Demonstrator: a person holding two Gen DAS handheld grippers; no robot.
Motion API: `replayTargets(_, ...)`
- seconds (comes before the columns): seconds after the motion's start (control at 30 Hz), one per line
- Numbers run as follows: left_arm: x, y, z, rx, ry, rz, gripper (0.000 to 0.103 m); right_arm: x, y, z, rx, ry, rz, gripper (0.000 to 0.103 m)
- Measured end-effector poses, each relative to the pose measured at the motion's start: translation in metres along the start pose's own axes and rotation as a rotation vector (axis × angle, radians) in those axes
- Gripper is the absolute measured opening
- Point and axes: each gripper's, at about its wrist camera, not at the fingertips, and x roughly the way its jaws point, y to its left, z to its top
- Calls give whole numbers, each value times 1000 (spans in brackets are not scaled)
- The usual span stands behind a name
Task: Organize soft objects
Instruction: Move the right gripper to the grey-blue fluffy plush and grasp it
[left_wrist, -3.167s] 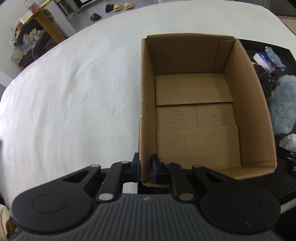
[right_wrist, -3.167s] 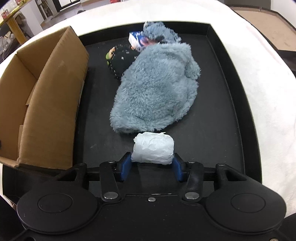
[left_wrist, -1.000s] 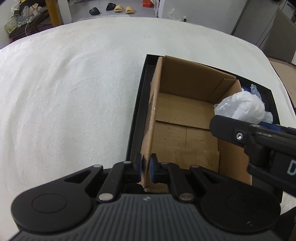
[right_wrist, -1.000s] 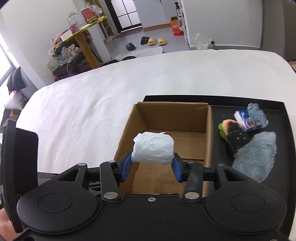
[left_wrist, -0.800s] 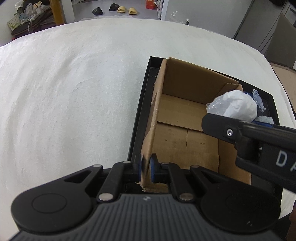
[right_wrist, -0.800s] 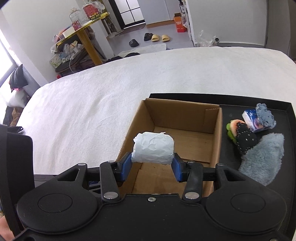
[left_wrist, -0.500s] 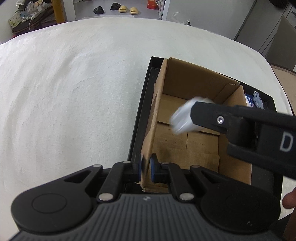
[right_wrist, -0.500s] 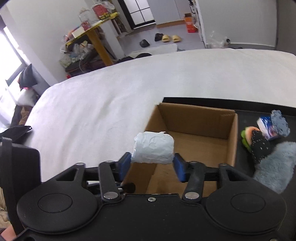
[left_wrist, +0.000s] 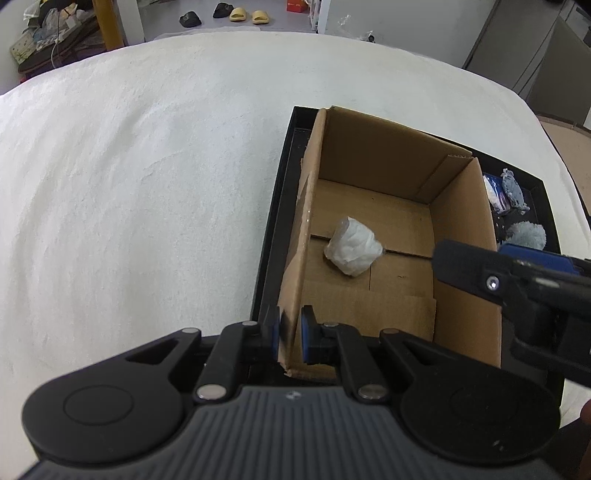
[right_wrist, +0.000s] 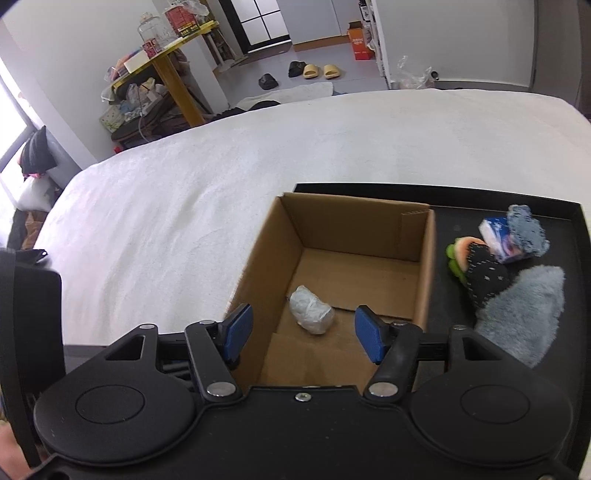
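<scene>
Brown cardboard box (right_wrist: 351, 236), plain, lower centre of the right wrist view. Inside it, a white crinkled bundle (right_wrist: 311, 309). Black tray (right_wrist: 576, 236) beneath. At right on the tray: grey-blue fluffy cloth (right_wrist: 521, 314); black sock with small white dots (right_wrist: 484, 277); green and orange toy (right_wrist: 460, 249); blue and white packet (right_wrist: 496, 236). White blanket (left_wrist: 147, 184) fills the left. Both grippers black, with blue pads (right_wrist: 369, 334).
</scene>
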Motion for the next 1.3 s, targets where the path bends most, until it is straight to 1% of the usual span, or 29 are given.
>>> replayTargets(0.13, -4, -5, -2, 30, -12, 17, 11, -7, -13, -8, 12, -13, -35, 71)
replayTargets(0.2, -8, -7, -3, 36, -27, 21, 13, -12, -24, -13, 32, -27, -53, 73)
replayTargets(0.27, -10, -9, -4, 42, -40, 25, 20, -16, -36, -17, 59, -34, -64, 73)
replayTargets(0.33, -13, -12, -5, 51, -61, 35, 31, -18, -49, -23, 82, -42, -81, 73)
replayTargets(0.37, -16, -15, -6, 60, -77, 43, 34, -19, -55, -25, 92, -43, -92, 73)
replayTargets(0.43, -19, -20, -7, 83, -100, 64, 46, -20, -68, -31, 119, -45, -109, 73)
replayTargets(0.5, -19, -25, -7, 106, -102, 79, 50, -20, -81, -35, 149, -46, -119, 73)
replayTargets(0.6, -17, -29, -6, 121, -98, 85, 52, -18, -98, -40, 187, -46, -139, 75)
replayTargets(0.67, -16, -30, -6, 122, -92, 93, 54, -16, -108, -43, 211, -47, -151, 81)
replayTargets(0.73, -15, -32, -6, 127, -95, 101, 56, -13, -117, -46, 230, -50, -160, 83)
replayTargets(0.83, -16, -38, -7, 145, -115, 132, 59, -7, -132, -50, 277, -46, -173, 83)
replayTargets(0.93, -15, -46, -7, 171, -115, 160, 62, 0, -147, -55, 333, -49, -173, 84)
replayTargets(1.07, -11, -54, -6, 200, -107, 195, 62, 10, -165, -62, 406, -39, -169, 84)
replayTargets(1.17, -10, -57, -4, 197, -113, 212, 62, 21, -174, -67, 454, -22, -162, 84)
replayTargets(1.3, -7, -62, -1, 202, -105, 229, 62, 35, -179, -69, 484, -9, -161, 84)
